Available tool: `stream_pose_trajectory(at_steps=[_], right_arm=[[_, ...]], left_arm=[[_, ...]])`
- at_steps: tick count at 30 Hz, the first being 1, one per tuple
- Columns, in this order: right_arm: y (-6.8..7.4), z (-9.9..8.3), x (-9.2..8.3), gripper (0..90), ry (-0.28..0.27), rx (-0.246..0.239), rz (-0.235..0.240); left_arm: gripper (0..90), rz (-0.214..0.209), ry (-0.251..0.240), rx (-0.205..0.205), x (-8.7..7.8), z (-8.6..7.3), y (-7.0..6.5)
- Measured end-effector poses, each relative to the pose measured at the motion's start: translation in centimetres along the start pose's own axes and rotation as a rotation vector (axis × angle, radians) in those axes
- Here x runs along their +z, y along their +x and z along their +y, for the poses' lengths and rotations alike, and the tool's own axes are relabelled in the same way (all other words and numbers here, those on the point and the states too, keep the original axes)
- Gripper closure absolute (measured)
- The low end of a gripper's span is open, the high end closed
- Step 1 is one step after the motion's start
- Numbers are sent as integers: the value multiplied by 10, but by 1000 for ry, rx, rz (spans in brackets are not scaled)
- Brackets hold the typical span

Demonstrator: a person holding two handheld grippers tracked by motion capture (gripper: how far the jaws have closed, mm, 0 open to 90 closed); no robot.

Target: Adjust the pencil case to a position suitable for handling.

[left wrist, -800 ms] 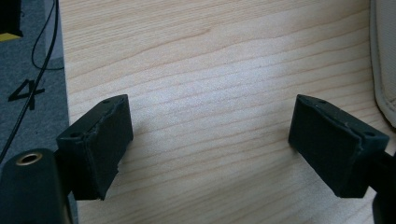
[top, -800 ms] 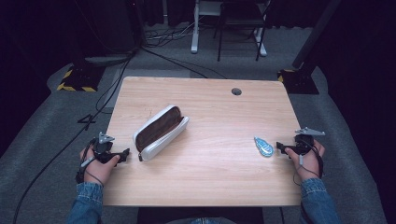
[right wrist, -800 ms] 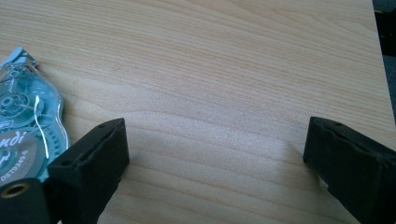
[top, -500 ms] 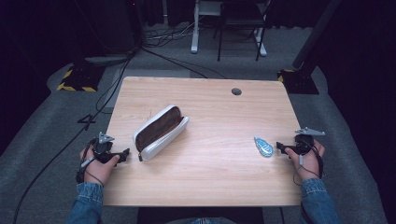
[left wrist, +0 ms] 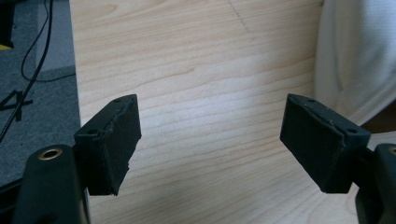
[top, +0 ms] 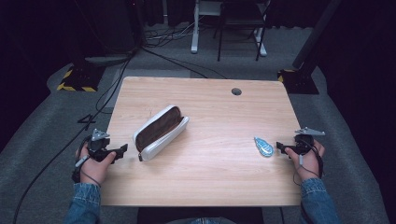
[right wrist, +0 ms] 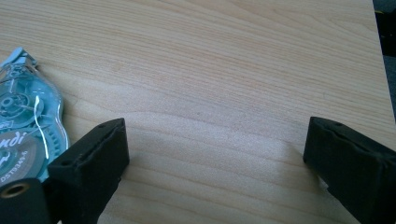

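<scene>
- I'm in a dark studio or lab: black curtains all around.
- Grey carpet, loose cables at upper centre.
- Hazard-striped stand bases beside my wooden table.

Beyond your counter's far edge you see cables on grey floor, and desk legs.

left tongs: jaws wide apart, nothing between, hand at bench's left edge
right tongs: jaws wide apart, nothing between, at right edge
</scene>
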State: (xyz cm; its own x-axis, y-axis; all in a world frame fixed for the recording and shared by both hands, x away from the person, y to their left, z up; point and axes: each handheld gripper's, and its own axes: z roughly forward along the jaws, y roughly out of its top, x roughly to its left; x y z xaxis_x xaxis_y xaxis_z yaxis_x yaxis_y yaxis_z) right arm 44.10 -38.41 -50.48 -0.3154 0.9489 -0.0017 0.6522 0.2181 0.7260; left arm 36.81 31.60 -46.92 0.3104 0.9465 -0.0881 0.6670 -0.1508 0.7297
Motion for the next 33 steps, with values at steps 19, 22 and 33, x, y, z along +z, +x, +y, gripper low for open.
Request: stream_pose_trajectory(at_steps=[19, 22, 33], right_arm=[[0, 0, 0, 69, 0, 1, 1], [0, 0, 0, 69, 1, 1, 1], [0, 0, 0, 74, -2, -1, 2]], left_arm=[[220, -94, -106, 23, -27, 27, -32], [218, -110, -119, 32, -27, 30, -38], [212, -162, -136, 43, -15, 41, -53]])
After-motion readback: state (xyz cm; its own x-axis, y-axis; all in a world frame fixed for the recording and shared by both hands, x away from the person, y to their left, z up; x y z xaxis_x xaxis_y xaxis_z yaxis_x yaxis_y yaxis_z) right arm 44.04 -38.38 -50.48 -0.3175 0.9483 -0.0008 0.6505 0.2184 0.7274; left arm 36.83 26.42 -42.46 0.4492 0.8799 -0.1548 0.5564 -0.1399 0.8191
